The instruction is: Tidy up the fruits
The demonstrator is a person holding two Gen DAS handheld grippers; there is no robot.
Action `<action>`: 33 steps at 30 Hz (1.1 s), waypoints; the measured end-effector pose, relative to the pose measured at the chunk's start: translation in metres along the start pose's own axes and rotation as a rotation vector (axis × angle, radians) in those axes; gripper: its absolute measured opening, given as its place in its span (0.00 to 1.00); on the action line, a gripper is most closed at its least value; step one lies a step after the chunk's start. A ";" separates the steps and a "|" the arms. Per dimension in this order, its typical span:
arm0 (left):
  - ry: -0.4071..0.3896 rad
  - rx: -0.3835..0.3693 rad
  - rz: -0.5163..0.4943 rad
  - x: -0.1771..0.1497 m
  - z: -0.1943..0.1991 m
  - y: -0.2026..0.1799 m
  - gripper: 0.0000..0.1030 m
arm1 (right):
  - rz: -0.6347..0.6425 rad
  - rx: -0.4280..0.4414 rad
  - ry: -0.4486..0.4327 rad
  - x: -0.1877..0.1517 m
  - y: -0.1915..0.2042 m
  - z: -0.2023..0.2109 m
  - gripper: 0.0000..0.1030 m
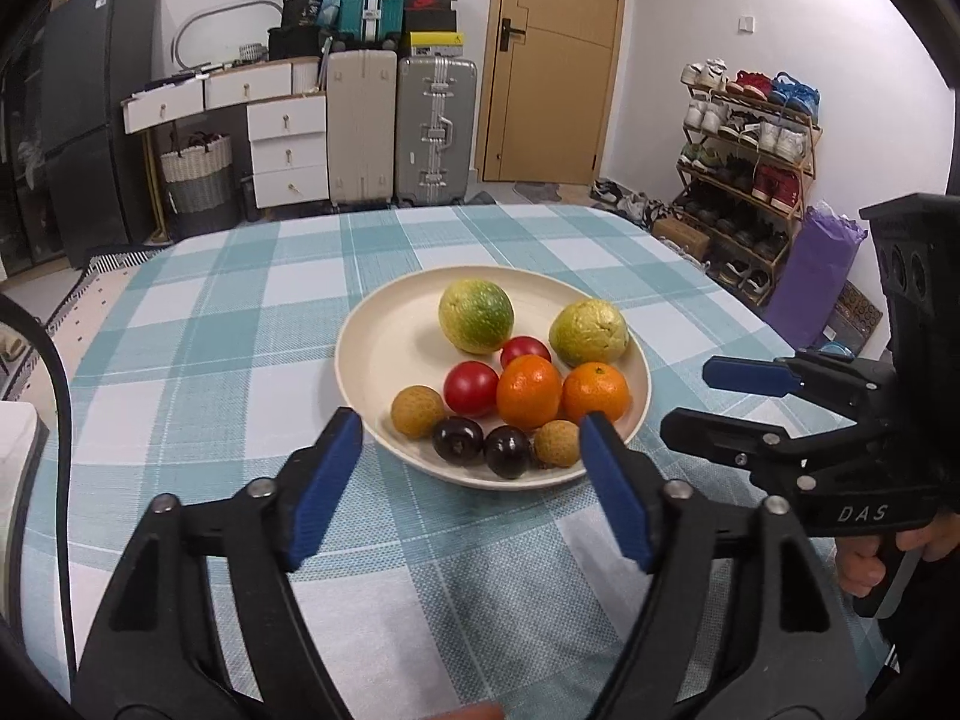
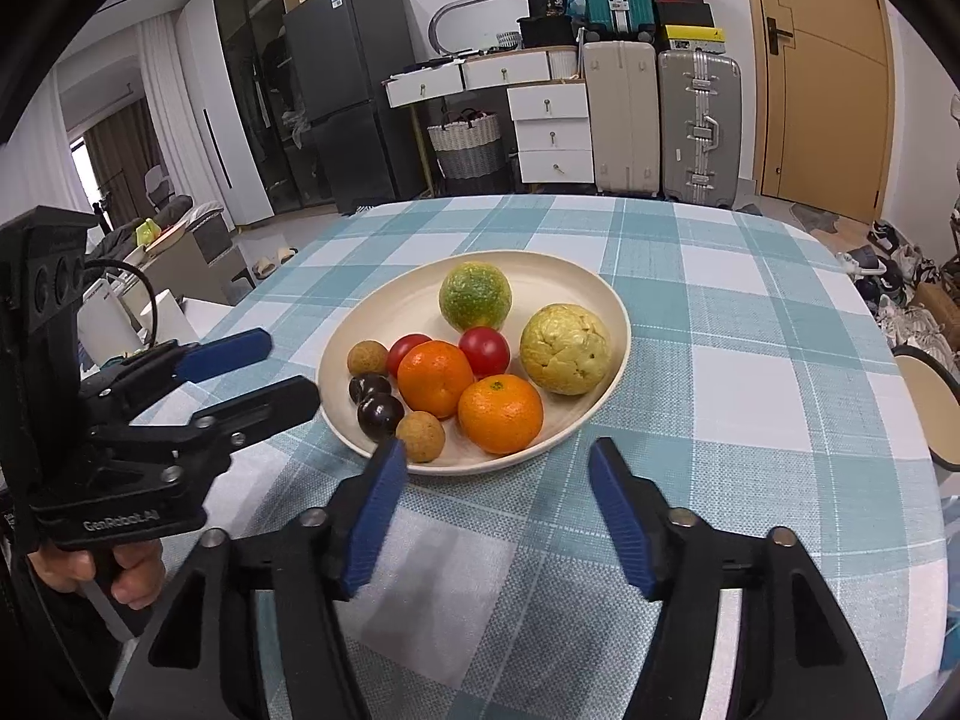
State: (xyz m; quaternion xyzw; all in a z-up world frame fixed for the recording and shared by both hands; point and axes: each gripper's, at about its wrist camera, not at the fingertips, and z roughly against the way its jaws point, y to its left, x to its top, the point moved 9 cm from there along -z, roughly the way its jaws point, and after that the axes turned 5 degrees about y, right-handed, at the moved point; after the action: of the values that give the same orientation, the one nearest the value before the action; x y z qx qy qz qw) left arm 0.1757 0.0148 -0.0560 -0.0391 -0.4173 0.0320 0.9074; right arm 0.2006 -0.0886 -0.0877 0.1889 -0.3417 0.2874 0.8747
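Observation:
A cream plate on the checked tablecloth holds a green-yellow fruit, a wrinkled yellow fruit, two oranges, two red tomatoes, two dark plums and two brown longans. My left gripper is open and empty at the plate's near rim; it also shows in the right wrist view. My right gripper is open and empty just short of the plate; it also shows in the left wrist view.
The table has a blue-and-white checked cloth. Behind it stand suitcases, white drawers, a door and a shoe rack. A stool sits by the table's right edge.

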 end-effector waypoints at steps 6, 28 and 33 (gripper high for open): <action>-0.030 0.044 -0.002 -0.004 0.019 0.004 0.91 | 0.016 -0.001 -0.046 0.001 -0.001 0.012 0.95; -0.198 0.095 0.046 -0.002 0.044 0.013 0.99 | 0.097 0.064 -0.228 0.004 0.017 0.037 1.00; -0.211 0.106 0.051 -0.003 0.044 0.014 0.99 | 0.089 0.059 -0.258 0.006 0.014 0.039 1.00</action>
State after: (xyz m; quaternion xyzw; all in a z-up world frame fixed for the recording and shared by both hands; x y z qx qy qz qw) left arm 0.1398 0.0305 -0.0310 0.0019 -0.5072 0.0811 0.8580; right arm 0.1762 -0.0961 -0.0549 0.2346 -0.4505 0.3092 0.8040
